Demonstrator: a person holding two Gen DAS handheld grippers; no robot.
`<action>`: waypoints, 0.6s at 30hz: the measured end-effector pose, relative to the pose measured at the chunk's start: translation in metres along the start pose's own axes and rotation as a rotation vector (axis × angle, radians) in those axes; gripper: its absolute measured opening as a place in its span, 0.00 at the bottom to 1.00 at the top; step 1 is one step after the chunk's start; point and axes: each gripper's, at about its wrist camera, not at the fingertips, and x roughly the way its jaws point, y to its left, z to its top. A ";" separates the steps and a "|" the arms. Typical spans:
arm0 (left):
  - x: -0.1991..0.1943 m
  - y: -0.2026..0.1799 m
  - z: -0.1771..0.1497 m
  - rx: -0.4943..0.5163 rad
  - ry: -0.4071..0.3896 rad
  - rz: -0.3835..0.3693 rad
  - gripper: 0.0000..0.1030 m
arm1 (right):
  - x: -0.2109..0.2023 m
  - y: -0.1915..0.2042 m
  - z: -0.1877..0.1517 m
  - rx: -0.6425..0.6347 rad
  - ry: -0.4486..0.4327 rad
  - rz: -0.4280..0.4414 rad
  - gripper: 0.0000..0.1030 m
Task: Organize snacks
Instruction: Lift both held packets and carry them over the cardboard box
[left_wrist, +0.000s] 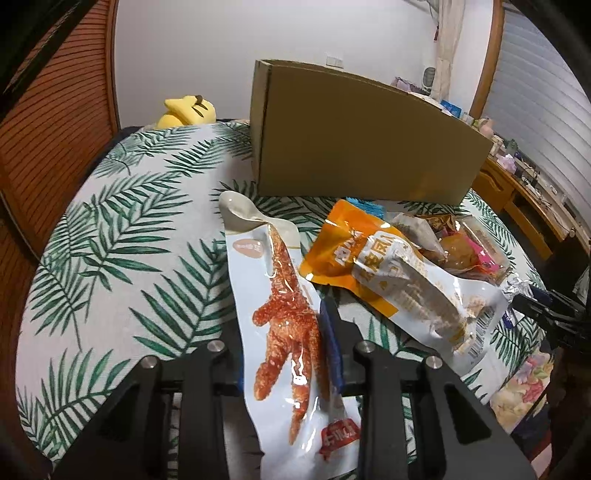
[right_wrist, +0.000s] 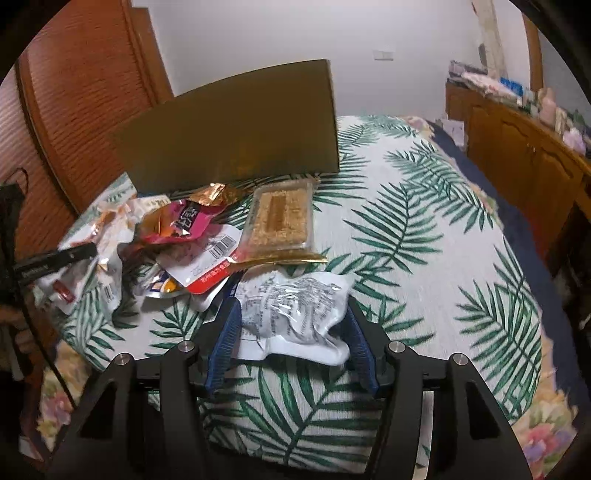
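Snack packs on a palm-leaf tablecloth (right_wrist: 424, 229), tall cardboard box (left_wrist: 354, 140) standing behind the pile.

Left gripper (left_wrist: 291, 332) has its jaws nearly together, clamped on the chicken-foot pouch (left_wrist: 284, 317). Pouch's long axis runs straight out from the jaws toward the box, far end curled over. Left pad is hidden behind the pouch, so only the blue right pad shows.

Right gripper (right_wrist: 291, 325) has jaws partly apart with a crumpled white packet (right_wrist: 291, 314) between the blue pads; both pads look pressed against its sides, so I judge it gripped. Packet sits crosswise, its wide side spanning the gap.

Box lies ahead of both grippers, beyond the pile, its top opening not visible from either view, so the inside can't be checked. Neither hand is clearly nearer.

Rest of the pile: orange pouch (left_wrist: 399, 280), pink wrapper (right_wrist: 184, 221), clear tray of crumbly bars (right_wrist: 280, 218). Print on most packs is unreadable; pile edges overlap.
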 end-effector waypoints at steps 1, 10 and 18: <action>-0.001 0.002 0.000 -0.004 -0.007 0.008 0.29 | -0.001 0.002 -0.001 -0.014 -0.001 0.003 0.52; -0.012 0.022 -0.001 -0.062 -0.042 0.003 0.29 | -0.010 0.007 -0.003 -0.054 -0.016 0.012 0.34; -0.016 0.022 -0.004 -0.068 -0.056 -0.004 0.29 | -0.023 0.007 -0.003 -0.045 -0.029 0.039 0.21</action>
